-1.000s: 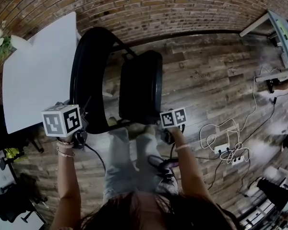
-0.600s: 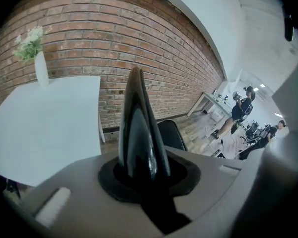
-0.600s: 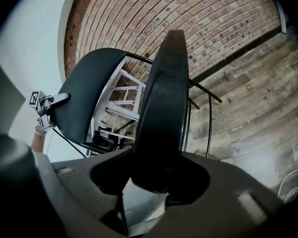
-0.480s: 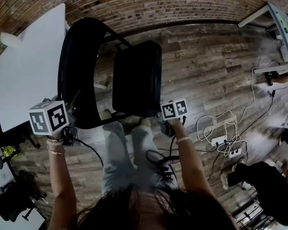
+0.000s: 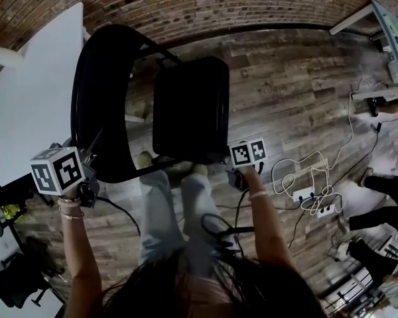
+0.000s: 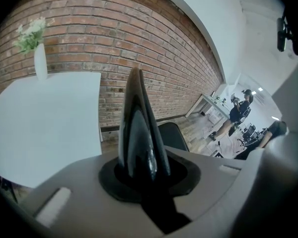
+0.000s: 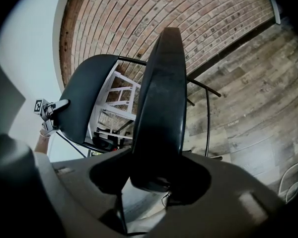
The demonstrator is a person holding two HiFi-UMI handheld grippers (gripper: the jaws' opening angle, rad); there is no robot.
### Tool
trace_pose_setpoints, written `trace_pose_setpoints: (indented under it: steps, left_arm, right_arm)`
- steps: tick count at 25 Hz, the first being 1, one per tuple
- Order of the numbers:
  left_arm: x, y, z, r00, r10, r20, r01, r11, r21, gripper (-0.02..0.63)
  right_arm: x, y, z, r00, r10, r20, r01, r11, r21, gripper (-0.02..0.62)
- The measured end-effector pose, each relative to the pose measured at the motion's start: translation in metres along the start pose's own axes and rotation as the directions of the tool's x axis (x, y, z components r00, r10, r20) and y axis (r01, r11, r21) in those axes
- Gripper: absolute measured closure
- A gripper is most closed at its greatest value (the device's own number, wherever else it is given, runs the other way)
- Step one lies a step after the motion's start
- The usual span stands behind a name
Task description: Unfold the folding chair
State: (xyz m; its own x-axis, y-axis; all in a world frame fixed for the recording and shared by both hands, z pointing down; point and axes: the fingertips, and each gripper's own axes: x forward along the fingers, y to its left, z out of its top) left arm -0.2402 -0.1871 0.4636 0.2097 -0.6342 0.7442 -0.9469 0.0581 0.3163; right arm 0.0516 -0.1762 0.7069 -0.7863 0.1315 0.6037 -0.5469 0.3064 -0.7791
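Note:
The black folding chair stands in front of me on the wooden floor. In the head view its curved backrest (image 5: 93,105) is to the left and its padded seat (image 5: 189,108) in the middle. My left gripper (image 5: 86,167) is shut on the backrest's near rim, which rises thin and glossy (image 6: 136,128) between the jaws (image 6: 144,177). My right gripper (image 5: 230,164) holds the seat's near right corner. The thick seat edge (image 7: 161,108) fills its jaws (image 7: 159,182), which have just been opening a little around it. The backrest (image 7: 84,98) and the left gripper (image 7: 47,108) show beyond.
A white table (image 5: 33,98) stands close to the chair's left, with a vase of flowers (image 6: 39,58) on it. The brick wall (image 5: 186,5) runs behind. Cables and a power strip (image 5: 312,201) lie on the floor at right. Other people (image 5: 385,191) are at far right. My legs (image 5: 172,204) are below the seat.
The backrest and my left gripper have drifted left, away from the seat. My right gripper has shifted slightly right with the seat's corner, and the seat lies flatter and wider.

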Motion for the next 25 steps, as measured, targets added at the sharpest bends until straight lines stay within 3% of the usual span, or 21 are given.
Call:
trace_pose_setpoints:
  steps: [25]
  left_arm:
    - [0.019, 0.01, -0.014, 0.998, -0.056, 0.012, 0.057, 0.998, -0.035, 0.532]
  right_arm:
    - [-0.012, -0.059, -0.01, 0.999, 0.034, -0.002, -0.034, 0.997, 0.066, 0.383]
